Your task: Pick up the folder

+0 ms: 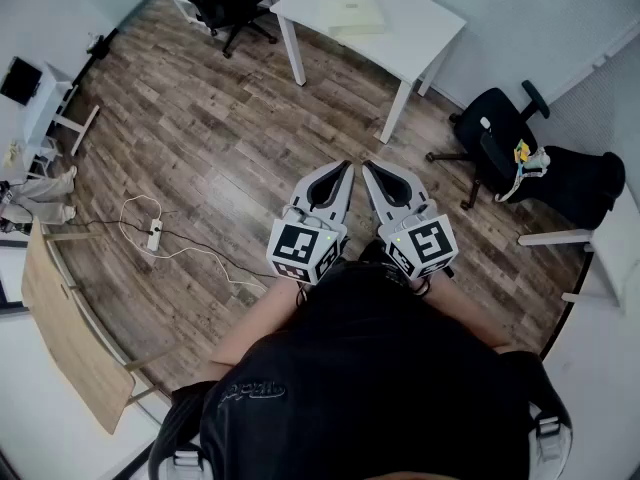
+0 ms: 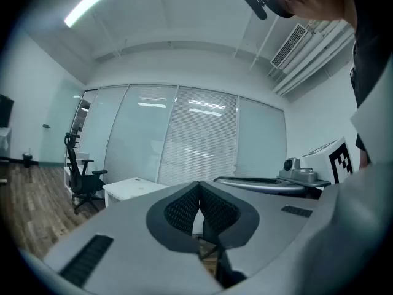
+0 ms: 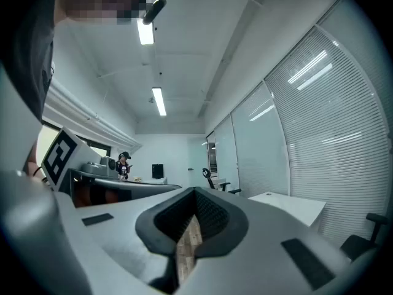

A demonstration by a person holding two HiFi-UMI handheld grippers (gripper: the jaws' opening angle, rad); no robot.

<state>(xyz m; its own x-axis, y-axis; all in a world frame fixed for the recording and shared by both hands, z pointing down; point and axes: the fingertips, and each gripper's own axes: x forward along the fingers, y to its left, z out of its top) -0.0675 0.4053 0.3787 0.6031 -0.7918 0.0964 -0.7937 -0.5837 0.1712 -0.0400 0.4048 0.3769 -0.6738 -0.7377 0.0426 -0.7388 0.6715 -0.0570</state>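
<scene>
White table [image 1: 425, 23]: pale folder [image 1: 352, 13] flat on top. Wood floor [image 1: 220, 138]: power strip [image 1: 154, 236].

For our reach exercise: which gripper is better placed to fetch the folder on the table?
Left gripper, marginally: its tip lines up with the folder; the right gripper is equally shut, empty, distant.

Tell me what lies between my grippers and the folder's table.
In the head view, only bare wood floor separates the left gripper and right gripper from the white table bearing the folder.
</scene>
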